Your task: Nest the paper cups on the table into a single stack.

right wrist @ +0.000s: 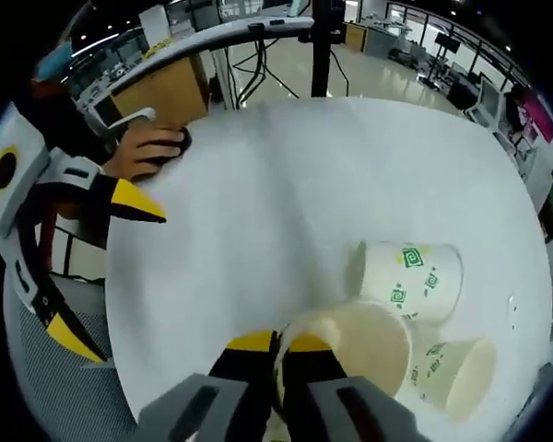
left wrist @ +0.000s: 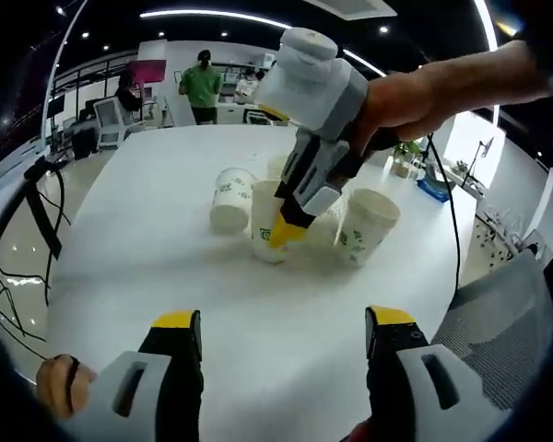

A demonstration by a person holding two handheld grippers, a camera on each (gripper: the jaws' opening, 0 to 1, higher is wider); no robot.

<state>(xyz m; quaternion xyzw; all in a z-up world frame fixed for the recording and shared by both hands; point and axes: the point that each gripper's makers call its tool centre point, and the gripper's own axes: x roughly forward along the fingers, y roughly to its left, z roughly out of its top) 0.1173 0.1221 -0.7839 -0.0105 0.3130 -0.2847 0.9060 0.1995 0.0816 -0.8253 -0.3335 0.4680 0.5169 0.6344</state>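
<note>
Three white paper cups with green marks stand close together on the white table [left wrist: 166, 267]. My right gripper [left wrist: 286, 232], held by a hand, reaches down from the upper right and is shut on the rim of the middle cup [left wrist: 265, 241]. One cup [left wrist: 230, 198] stands to its left and another [left wrist: 364, 228] to its right. In the right gripper view, my right gripper [right wrist: 280, 345] pinches the rim of the open cup [right wrist: 359, 345], with a cup [right wrist: 415, 276] beyond it and a cup [right wrist: 461, 373] beside it. My left gripper [left wrist: 284, 322] is open near the table's front edge, also visible as the left gripper [right wrist: 101, 267].
A grey chair [left wrist: 502, 313] stands by the table's right edge. Black cables [left wrist: 37, 230] hang off the left side. A cardboard box [right wrist: 161, 92] and a hand [right wrist: 152, 147] are at the far table edge. People [left wrist: 201, 85] stand in the background.
</note>
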